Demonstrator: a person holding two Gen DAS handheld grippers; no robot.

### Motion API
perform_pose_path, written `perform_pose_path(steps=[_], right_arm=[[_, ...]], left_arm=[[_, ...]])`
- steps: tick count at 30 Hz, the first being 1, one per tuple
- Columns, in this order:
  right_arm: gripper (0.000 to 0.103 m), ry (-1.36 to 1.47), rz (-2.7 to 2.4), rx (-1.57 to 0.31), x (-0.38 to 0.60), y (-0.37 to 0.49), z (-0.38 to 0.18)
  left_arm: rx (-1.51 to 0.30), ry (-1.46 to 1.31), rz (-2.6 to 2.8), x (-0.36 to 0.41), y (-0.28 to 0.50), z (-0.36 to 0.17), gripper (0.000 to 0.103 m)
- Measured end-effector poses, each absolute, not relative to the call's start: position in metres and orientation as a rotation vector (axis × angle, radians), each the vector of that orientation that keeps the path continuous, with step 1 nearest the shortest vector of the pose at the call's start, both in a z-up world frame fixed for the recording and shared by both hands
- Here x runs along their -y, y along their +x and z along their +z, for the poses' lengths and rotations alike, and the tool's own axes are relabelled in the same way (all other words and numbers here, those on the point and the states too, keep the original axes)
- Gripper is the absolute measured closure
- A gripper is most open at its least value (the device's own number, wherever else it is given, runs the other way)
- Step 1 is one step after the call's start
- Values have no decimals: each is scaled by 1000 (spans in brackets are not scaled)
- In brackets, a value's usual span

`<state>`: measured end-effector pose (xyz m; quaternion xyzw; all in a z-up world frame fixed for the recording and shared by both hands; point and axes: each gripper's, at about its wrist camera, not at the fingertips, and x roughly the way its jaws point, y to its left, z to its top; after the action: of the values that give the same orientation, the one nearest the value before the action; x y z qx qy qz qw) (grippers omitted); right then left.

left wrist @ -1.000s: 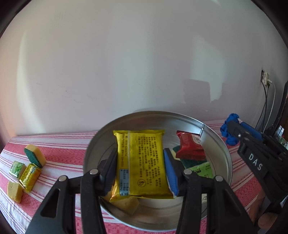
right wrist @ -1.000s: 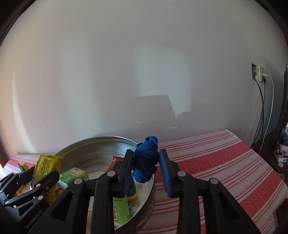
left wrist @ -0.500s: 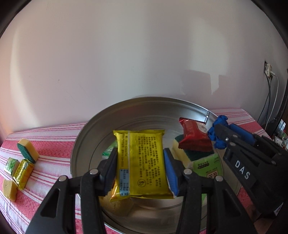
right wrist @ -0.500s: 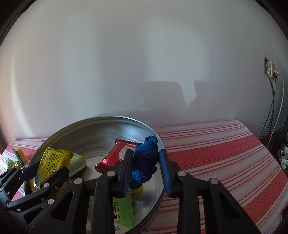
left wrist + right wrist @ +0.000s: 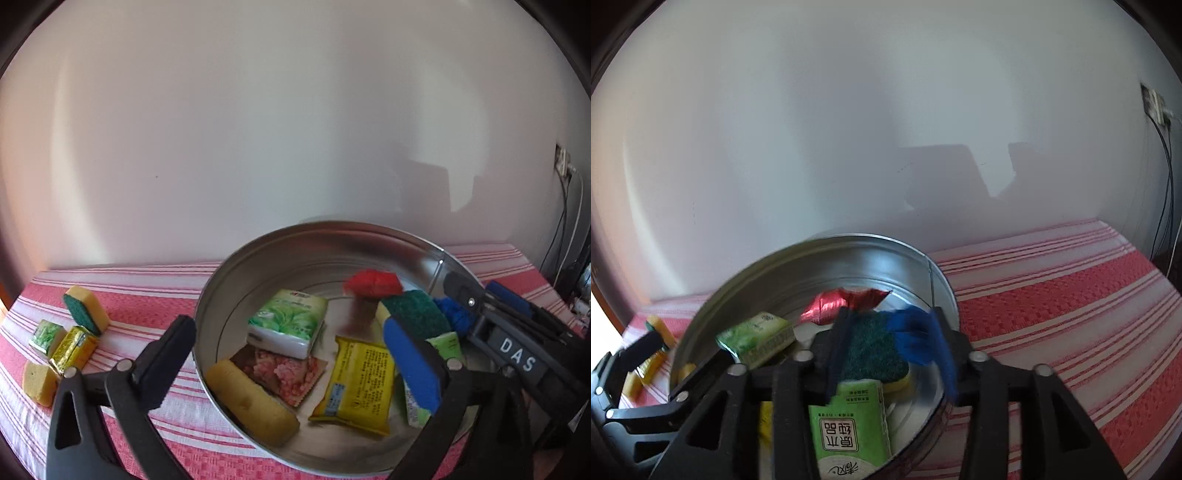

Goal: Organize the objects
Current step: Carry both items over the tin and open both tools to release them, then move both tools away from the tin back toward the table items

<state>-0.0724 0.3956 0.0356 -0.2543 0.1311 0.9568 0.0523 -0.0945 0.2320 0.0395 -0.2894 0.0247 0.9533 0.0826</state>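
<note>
A round metal tin (image 5: 258,254) stands on the red striped cloth. My left gripper (image 5: 291,350) is open and empty above it. The yellow packet (image 5: 354,387) lies flat inside the tin. My right gripper (image 5: 892,354) is open over the tin's right side. The blue fabric bundle (image 5: 912,332), blurred, lies between its fingers and against the right one; it also shows in the left wrist view (image 5: 454,317). The right gripper (image 5: 476,314) shows there too.
The tin also holds a green tissue pack (image 5: 288,321), a red packet (image 5: 373,282), a green-topped sponge (image 5: 875,354), a yellow sponge (image 5: 251,402) and a pink packet (image 5: 284,373). Sponges and small packets (image 5: 70,347) lie on the cloth to the left. A wall stands behind.
My left gripper opened and the yellow packet dropped into the tin. My right gripper opened over the tin and the blue bundle came loose.
</note>
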Motion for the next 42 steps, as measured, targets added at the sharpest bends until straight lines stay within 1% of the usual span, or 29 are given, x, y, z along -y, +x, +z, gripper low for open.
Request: perform_pose_path(steps=[1, 3, 10, 15, 20, 26, 32, 35, 38, 42], right_arm=[[35, -754, 2919, -429, -399, -70, 36], [29, -709, 2919, -471, -400, -63, 39], [28, -556, 2922, -540, -398, -37, 51], [28, -480, 2880, -433, -389, -29, 52], [28, -375, 2870, -322, -373, -20, 56], [28, -228, 2810, -259, -365, -11, 55], [28, -247, 2764, -306, -370, -6, 55], [28, -273, 2748, -349, -371, -1, 52], [28, -282, 2736, -351, -366, 5, 52], [28, -318, 2757, -338, -351, 9, 49]], left_arm=[[-73, -866, 2843, -232, -94, 40, 0], [-95, -856, 2854, -230, -90, 40, 0], [-136, -804, 2905, -212, -80, 41, 0], [-134, -753, 2980, -180, -73, 44, 0], [-82, -760, 3029, -150, -74, 44, 0], [-164, -713, 3120, -126, -70, 37, 0], [-115, -741, 3119, -104, -71, 33, 0], [-157, -742, 3130, -105, -70, 29, 0], [-225, -756, 3119, -105, -67, 25, 0], [-206, -746, 3102, -94, -62, 27, 0]])
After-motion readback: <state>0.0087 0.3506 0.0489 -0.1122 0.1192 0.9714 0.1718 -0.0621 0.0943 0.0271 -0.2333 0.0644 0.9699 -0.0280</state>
